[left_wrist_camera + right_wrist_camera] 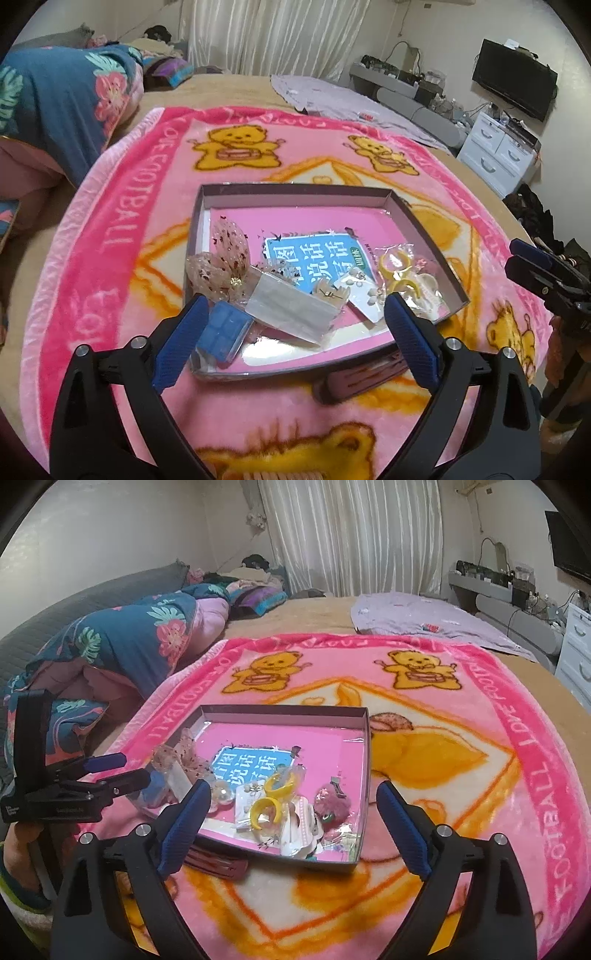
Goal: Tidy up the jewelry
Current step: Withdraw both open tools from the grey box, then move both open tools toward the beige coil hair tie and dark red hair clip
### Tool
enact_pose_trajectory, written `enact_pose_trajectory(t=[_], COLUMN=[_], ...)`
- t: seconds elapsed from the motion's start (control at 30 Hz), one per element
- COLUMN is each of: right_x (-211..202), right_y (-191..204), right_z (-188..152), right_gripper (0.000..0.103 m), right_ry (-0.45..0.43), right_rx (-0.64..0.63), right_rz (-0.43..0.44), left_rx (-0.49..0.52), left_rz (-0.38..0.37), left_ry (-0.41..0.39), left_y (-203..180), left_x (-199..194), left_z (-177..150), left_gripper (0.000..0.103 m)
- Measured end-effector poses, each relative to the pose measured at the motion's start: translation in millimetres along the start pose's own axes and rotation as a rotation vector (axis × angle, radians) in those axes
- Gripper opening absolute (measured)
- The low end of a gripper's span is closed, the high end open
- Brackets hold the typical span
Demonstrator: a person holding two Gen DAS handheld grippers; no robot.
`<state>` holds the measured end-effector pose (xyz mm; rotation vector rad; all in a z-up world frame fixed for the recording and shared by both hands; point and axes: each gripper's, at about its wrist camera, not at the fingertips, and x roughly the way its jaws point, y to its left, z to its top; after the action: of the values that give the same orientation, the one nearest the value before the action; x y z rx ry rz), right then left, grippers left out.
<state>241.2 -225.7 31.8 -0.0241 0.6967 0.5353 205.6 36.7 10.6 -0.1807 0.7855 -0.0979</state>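
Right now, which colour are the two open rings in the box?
Yellow rings; right wrist view shows best.

A wide bed (306, 616) under a tan cover carries a pink fleece blanket (461, 716) printed with yellow bears. On the blanket lie a shallow open box (295, 194) of jewelry and, touching its near edge, a dark red hair clip (354, 380). A lilac sheet (424, 622) lies at the far side, a blue floral quilt (122, 642) is heaped to the left.
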Motion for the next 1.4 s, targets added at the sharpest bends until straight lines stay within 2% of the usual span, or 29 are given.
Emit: enact_pose_trajectory(t=[0.47, 1.0, 1.4], right_x=[-31.4, -46.7, -45.3], right_y=[19.0, 36.7, 61.6], right_z=[-14.2, -30.4, -44.6], right_gripper=[0.092, 0.094, 0.094], right_ry=[-0.024, -0.031, -0.019], right_rx=[-0.047, -0.085, -0.166], right_rz=[-0.002, 0.003, -0.014], left_rx=[0.009, -0.025, -0.056], left_rz=[0.044, 0.096, 0.090], left_ry=[-0.069, -0.046, -0.002], left_y=[-2.9, 11.7, 13.4], left_x=[-50.1, -74.9, -80.8], left_z=[-12.1, -45.1, -71.2], left_gripper=[0.093, 0.093, 0.093])
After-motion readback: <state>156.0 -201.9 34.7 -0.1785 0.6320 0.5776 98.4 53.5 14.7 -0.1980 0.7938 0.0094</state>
